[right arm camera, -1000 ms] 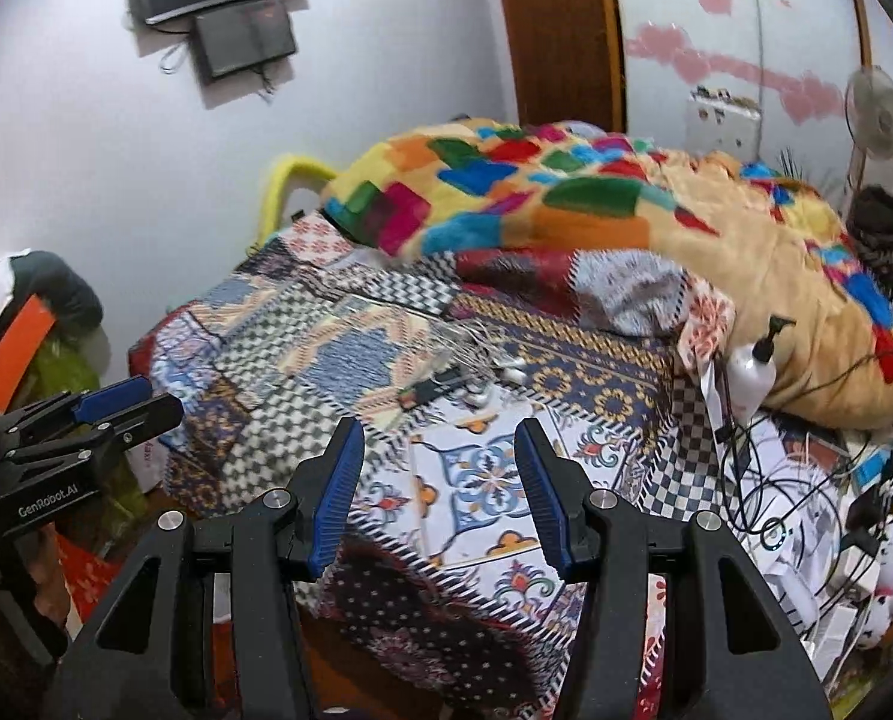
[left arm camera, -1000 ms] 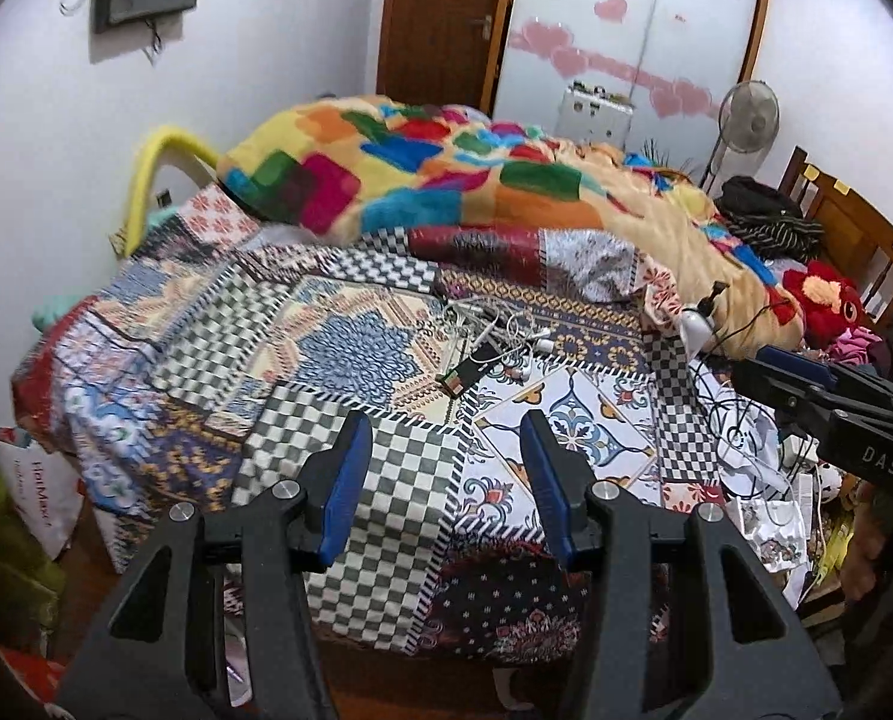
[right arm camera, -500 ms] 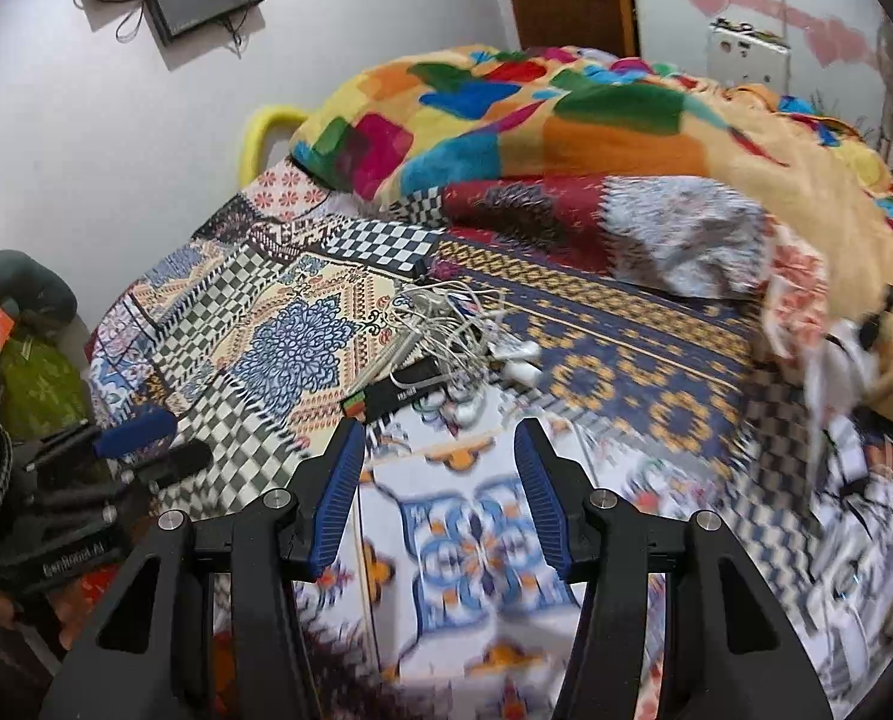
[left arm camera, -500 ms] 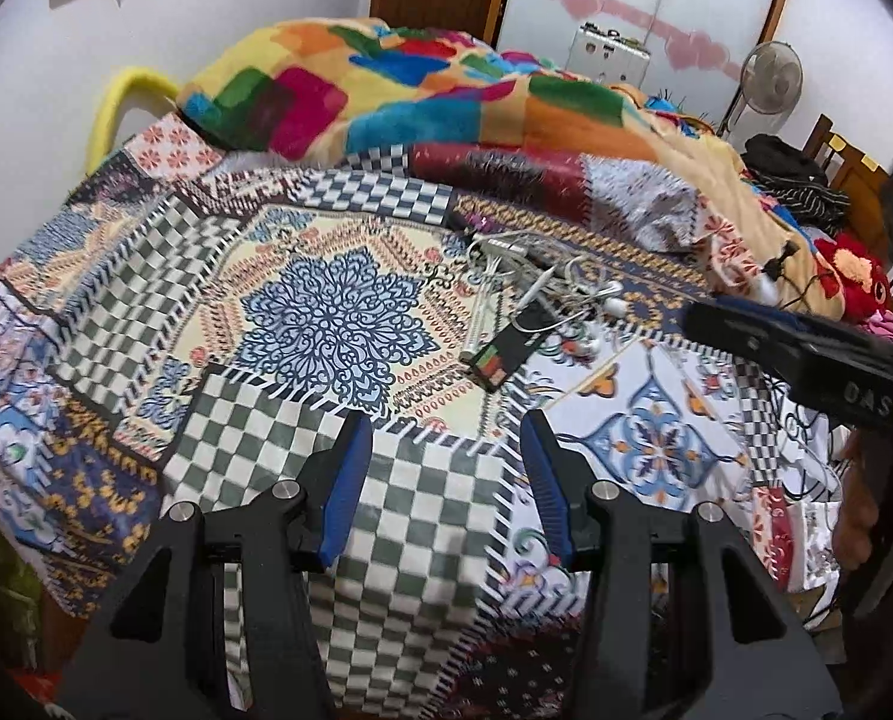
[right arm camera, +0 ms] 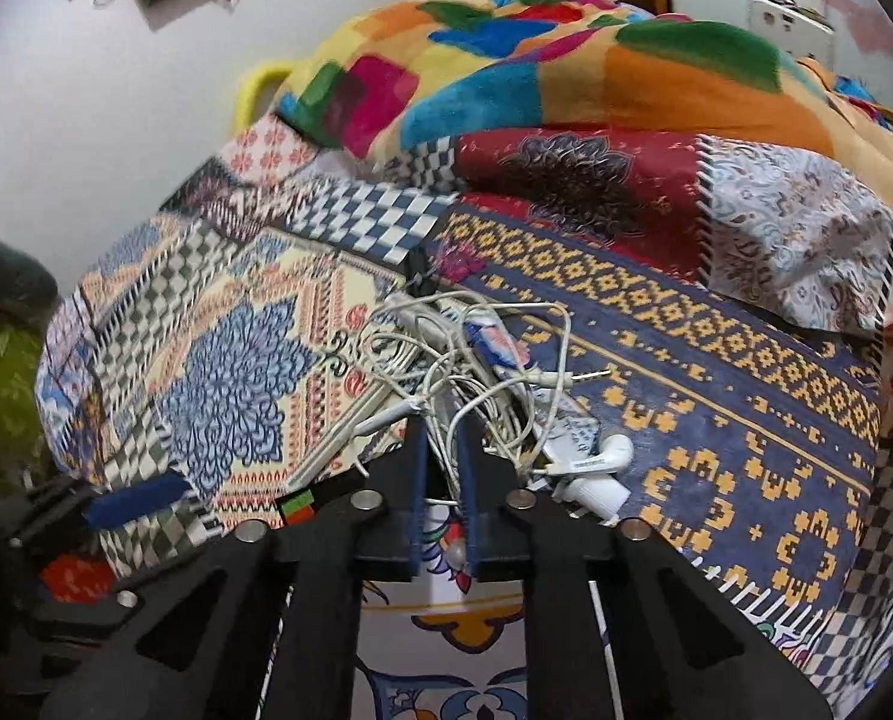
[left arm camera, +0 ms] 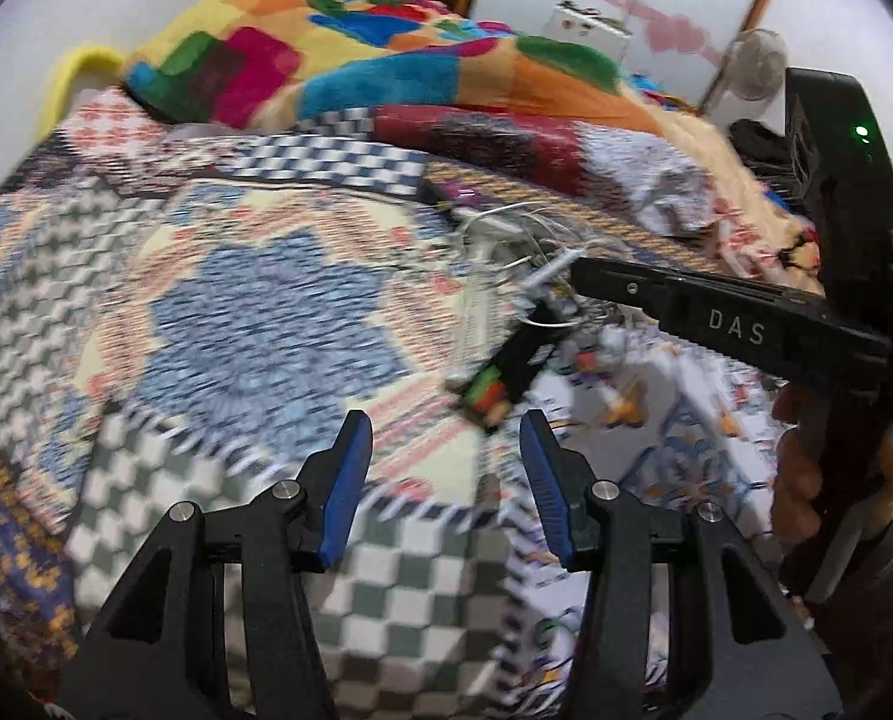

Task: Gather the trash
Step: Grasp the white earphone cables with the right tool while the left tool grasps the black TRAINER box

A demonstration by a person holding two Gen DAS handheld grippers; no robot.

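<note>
White earphone cables (right arm camera: 446, 360), tangled with a small wrapper (right arm camera: 497, 342), are seen heaped on the patchwork bedspread (right arm camera: 716, 372) near the middle of the bed. The right hand-held gripper (right arm camera: 443, 450) has just been closing, and its blue jaws are drawn narrow on a strand of the tangle at its near edge. The left hand-held gripper (left arm camera: 443, 474) is held half-open over the checkered corner of the bedspread, with nothing between its pads. A multicoloured blanket (right arm camera: 566, 60) is bunched behind.
</note>
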